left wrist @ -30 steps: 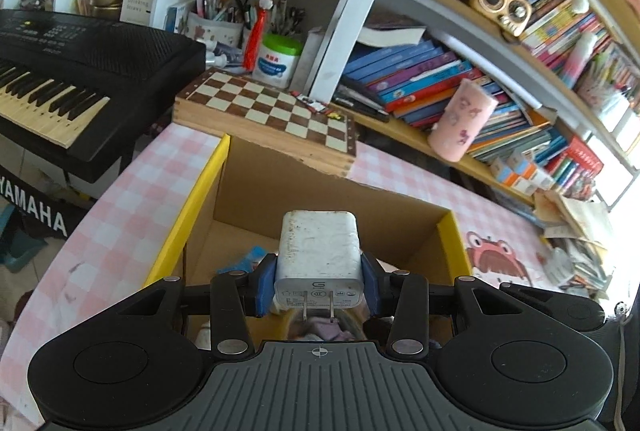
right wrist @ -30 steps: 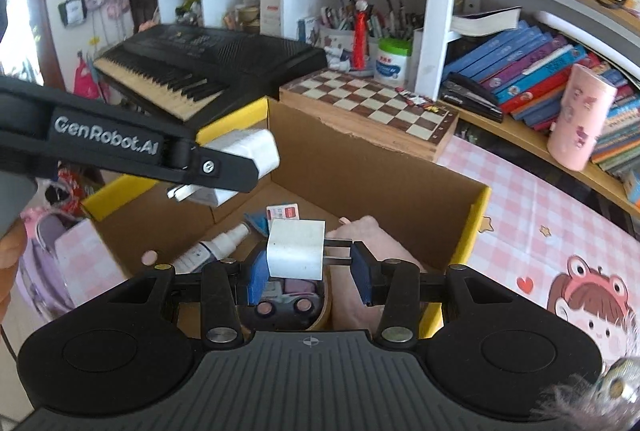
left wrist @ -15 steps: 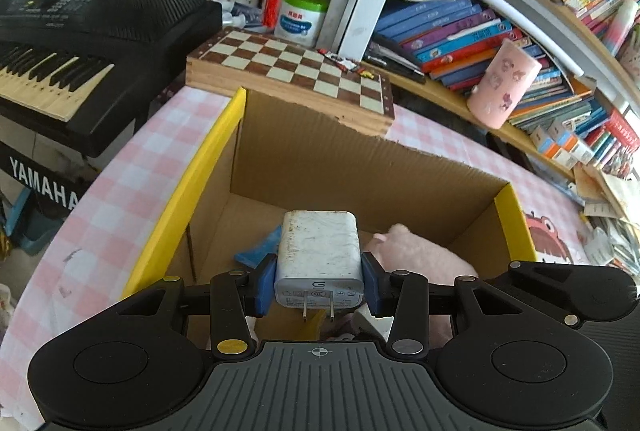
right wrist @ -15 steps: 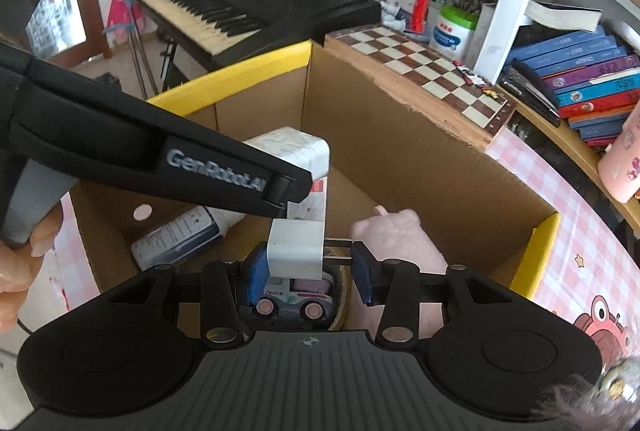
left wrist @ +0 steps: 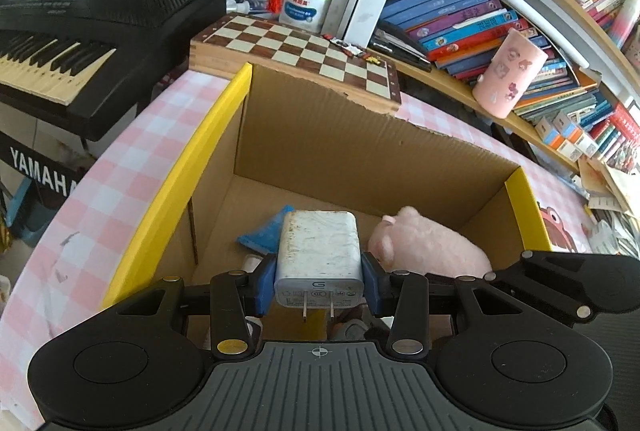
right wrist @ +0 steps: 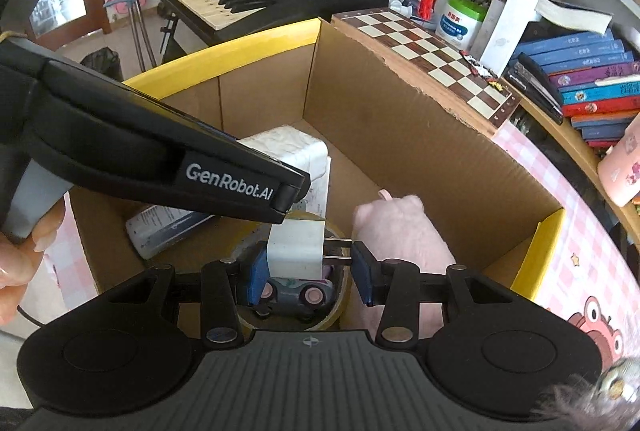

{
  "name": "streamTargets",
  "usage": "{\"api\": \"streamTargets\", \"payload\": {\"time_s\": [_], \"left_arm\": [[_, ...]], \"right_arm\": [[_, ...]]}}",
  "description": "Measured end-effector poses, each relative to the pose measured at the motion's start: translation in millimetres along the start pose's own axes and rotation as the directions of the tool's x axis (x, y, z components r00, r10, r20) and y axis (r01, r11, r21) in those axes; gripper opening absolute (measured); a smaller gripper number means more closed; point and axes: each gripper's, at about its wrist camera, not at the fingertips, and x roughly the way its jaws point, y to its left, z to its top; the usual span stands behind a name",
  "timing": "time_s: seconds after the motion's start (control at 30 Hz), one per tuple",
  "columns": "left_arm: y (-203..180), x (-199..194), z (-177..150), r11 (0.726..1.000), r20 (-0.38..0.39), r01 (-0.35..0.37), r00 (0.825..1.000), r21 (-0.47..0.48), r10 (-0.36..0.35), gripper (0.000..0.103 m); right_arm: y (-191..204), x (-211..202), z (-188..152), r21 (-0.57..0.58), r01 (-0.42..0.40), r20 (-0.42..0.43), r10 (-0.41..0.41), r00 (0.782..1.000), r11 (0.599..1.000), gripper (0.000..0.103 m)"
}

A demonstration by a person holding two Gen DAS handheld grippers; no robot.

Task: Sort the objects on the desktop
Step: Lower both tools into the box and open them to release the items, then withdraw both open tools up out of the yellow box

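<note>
Both tools have sunk into the cardboard box since a second ago. Left tool clamps the large white charger, long axis running away from the camera, prongs pointing back. Right tool pinches the small white plug lengthwise, prongs pointing right. Beneath it, a toy car is half hidden; the pink plush is partly cut off.

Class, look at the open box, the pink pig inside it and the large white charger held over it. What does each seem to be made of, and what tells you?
Box: corrugated cardboard, matte brown, torn ragged rim. Pink pig: soft plush, fuzzy surface. Large white charger: apparently hard plastic, scuffed and grimy, with metal prongs.
</note>
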Motion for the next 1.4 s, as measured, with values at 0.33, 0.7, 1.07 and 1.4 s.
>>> {"api": "streamTargets", "payload": {"time_s": [0.33, 0.7, 1.07, 1.4], "left_arm": [[1.1, -21.7, -0.5, 0.999, 0.094, 0.051, 0.994, 0.013, -0.052, 0.045], [8.9, -93.0, -13.7, 0.997, 0.250, 0.051, 0.966, 0.055, -0.063, 0.062], [13.8, -156.7, -44.1, 0.995, 0.347, 0.071, 0.933, 0.073, -0.092, 0.071], [5.5, -187.6, -96.3, 0.987, 0.350, 0.062, 0.930, 0.148, -0.111, 0.081]], "right_arm": [[4.0, -2.3, -0.2, -0.031, 0.043, 0.022, -0.042, 0.999, 0.999, 0.043], [9.5, -37.6, -2.2, 0.056, 0.124, 0.173, -0.132, 0.976, 0.991, 0.063], [31.3, -104.4, -24.4, 0.251, 0.197, 0.300, -0.269, 0.915, 0.948, 0.066], [80.8, -156.8, -70.5, 0.374, 0.221, 0.327, -0.351, 0.877, 0.901, 0.066]]}}
